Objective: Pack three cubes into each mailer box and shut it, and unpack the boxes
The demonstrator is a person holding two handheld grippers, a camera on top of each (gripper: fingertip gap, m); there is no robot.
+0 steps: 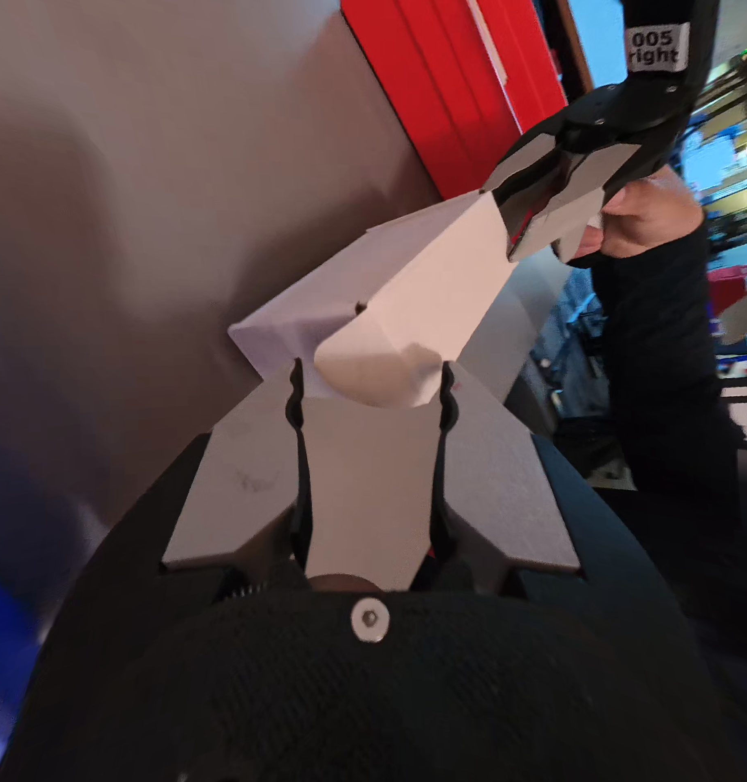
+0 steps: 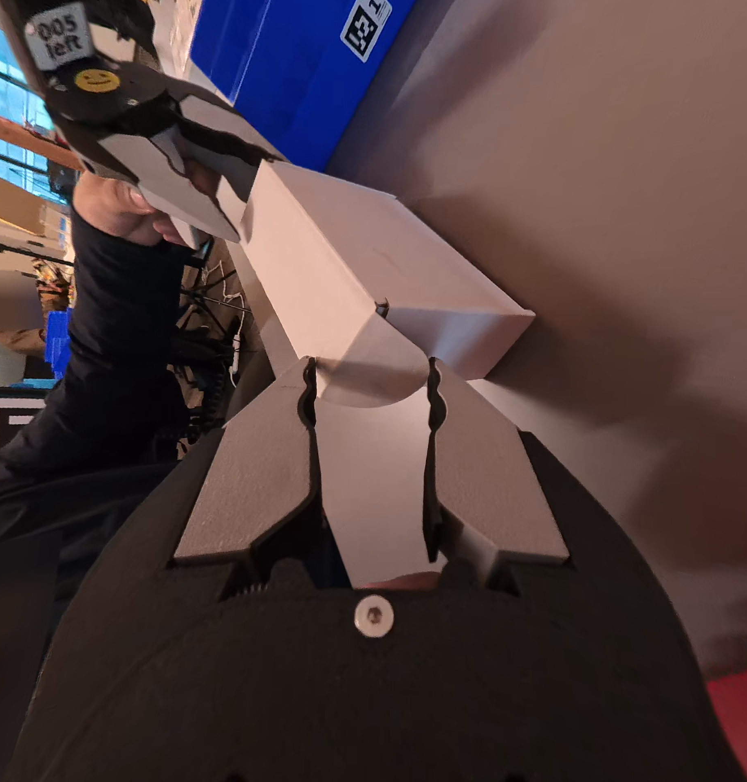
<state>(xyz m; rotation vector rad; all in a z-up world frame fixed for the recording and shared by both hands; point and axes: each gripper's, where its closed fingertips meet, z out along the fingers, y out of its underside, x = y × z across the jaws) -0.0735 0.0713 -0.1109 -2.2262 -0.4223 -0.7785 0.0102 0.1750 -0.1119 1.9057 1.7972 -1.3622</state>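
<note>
**Left wrist view: white mailer box flanked by both grippers**

The left gripper [image 1: 369, 372] is seen spread apart around a rounded side flap of the mailer box [image 1: 439, 271] on the tabletop [image 1: 151, 169]. The right gripper [image 2: 371, 372] is likewise parted around the opposite flap. A red box [image 1: 439, 84] and a blue box [image 2: 295, 76] are seen beyond.

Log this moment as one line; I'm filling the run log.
left gripper: open at mailer box flap | right gripper: open at opposite flap | box on table
</note>
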